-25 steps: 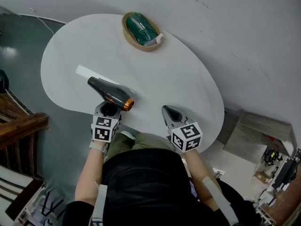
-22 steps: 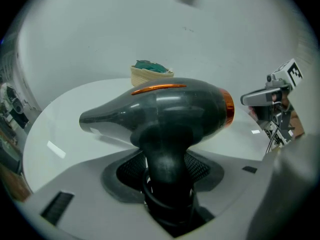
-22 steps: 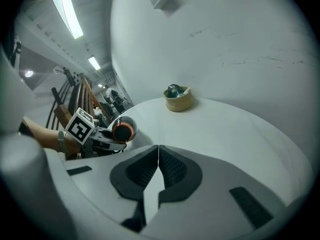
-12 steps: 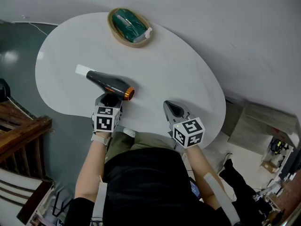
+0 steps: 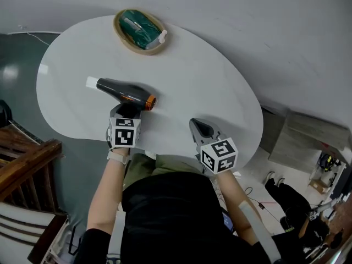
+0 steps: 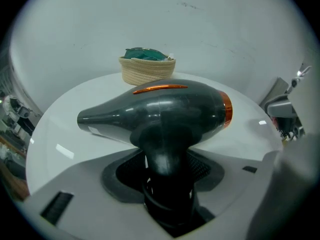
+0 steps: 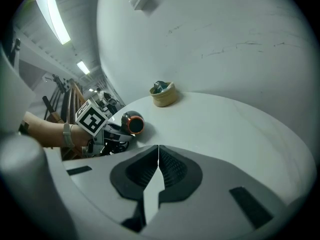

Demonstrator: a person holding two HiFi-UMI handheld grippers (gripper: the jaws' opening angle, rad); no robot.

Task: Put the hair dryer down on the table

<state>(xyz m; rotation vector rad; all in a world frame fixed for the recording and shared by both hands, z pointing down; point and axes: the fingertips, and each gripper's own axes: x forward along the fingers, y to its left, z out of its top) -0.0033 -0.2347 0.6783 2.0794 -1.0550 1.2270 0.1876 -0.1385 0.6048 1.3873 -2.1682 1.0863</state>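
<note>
The dark grey hair dryer (image 5: pixel 124 92) with an orange ring at its rear lies sideways over the near left part of the white oval table (image 5: pixel 192 76), nozzle pointing left. My left gripper (image 5: pixel 127 111) is shut on its handle (image 6: pixel 167 159) from the near side; the body (image 6: pixel 165 111) sits just above the jaws. Whether the dryer touches the tabletop I cannot tell. My right gripper (image 5: pixel 199 128) hovers at the table's near edge, shut, with nothing in it (image 7: pixel 158 159). From the right gripper view the dryer's orange end (image 7: pixel 133 123) shows to the left.
A woven basket (image 5: pixel 139 31) holding a green item stands at the table's far edge, also seen as the basket (image 6: pixel 147 69) straight ahead of the dryer. Dark wooden furniture (image 5: pixel 25 158) stands on the floor to the left. A grey block (image 5: pixel 308 142) sits right of the table.
The head view has shifted. The dryer has turned slightly so it lies more level across the table, still held by its handle. The right gripper has barely moved.
</note>
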